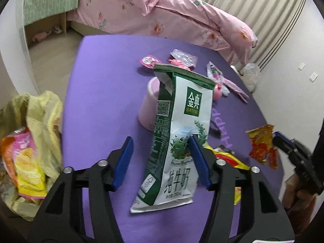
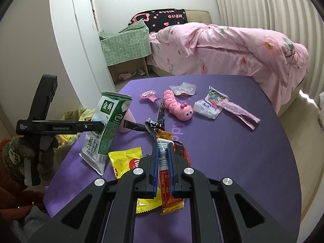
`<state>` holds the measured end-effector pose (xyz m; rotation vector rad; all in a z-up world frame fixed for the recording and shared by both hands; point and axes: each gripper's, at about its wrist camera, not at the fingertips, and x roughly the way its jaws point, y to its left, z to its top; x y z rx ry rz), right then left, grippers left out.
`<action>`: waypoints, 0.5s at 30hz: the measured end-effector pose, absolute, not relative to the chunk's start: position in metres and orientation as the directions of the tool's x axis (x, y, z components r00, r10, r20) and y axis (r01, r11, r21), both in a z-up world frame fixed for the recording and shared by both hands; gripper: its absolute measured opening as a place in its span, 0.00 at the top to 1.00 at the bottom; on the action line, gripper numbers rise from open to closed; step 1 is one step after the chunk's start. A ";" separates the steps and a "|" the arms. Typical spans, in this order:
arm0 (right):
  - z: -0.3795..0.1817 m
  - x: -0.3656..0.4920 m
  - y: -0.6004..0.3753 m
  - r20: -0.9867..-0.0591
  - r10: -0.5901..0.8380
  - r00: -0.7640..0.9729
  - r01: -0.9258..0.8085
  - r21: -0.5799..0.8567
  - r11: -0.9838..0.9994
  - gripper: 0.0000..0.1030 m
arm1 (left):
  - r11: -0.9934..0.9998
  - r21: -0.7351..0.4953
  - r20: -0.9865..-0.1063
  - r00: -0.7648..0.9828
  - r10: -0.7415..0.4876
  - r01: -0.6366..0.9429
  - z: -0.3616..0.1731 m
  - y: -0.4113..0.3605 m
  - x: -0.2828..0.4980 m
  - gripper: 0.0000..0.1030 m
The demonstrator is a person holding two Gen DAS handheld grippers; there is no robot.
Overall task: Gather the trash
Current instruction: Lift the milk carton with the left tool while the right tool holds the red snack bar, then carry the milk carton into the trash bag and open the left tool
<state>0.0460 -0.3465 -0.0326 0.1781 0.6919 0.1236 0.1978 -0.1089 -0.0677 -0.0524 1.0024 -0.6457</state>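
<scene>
A green and white milk carton point(image 1: 178, 133) stands crumpled and leaning on the purple mat point(image 1: 101, 101). My left gripper point(image 1: 161, 139) is open around it. Its right pad touches the carton's edge, while the left pad stands well clear. In the right wrist view the carton point(image 2: 107, 121) sits at the mat's left edge with the left gripper point(image 2: 97, 125) beside it. My right gripper point(image 2: 164, 143) is shut on a red and gold snack wrapper point(image 2: 172, 202), held above the mat. A yellow-green trash bag point(image 1: 40, 121) with chip packets inside lies open at the left.
Loose on the mat lie a yellow wrapper point(image 2: 123, 160), a dark wrapper point(image 2: 149, 125), a pink caterpillar toy point(image 2: 178, 107), a white and pink packet point(image 2: 210, 105), a clear packet point(image 2: 183, 88) and a pink cup point(image 1: 149, 105). A bed with pink bedding point(image 2: 222, 46) stands behind.
</scene>
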 end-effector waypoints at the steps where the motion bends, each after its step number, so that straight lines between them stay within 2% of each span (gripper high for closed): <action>1: -0.033 0.046 -0.346 -0.623 0.168 0.764 -0.045 0.208 0.977 0.91 | 0.801 -0.346 -0.761 0.354 -0.544 0.488 -0.067 -0.111 0.198 0.60; 6: -0.027 0.040 -0.348 -0.579 0.122 0.806 0.057 0.282 0.958 0.91 | 0.765 -0.347 -0.753 0.326 -0.572 0.543 -0.064 -0.122 0.194 0.67; 7: -0.026 0.040 -0.347 -0.573 0.106 0.813 0.076 0.284 0.956 0.91 | 0.757 -0.352 -0.749 0.319 -0.580 0.550 -0.062 -0.123 0.192 0.71; 8: -0.025 0.039 -0.345 -0.568 0.082 0.819 0.101 0.284 0.954 0.91 | 0.745 -0.356 -0.745 0.310 -0.591 0.564 -0.059 -0.123 0.189 0.79; 11: -0.024 0.042 -0.336 -0.577 0.060 0.815 0.120 0.269 0.956 0.91 | 0.727 -0.347 -0.729 0.317 -0.607 0.593 -0.050 -0.118 0.181 0.87; 15: -0.020 0.050 -0.324 -0.567 0.045 0.822 0.114 0.242 0.964 0.91 | 0.735 -0.343 -0.711 0.350 -0.610 0.585 -0.039 -0.106 0.175 0.88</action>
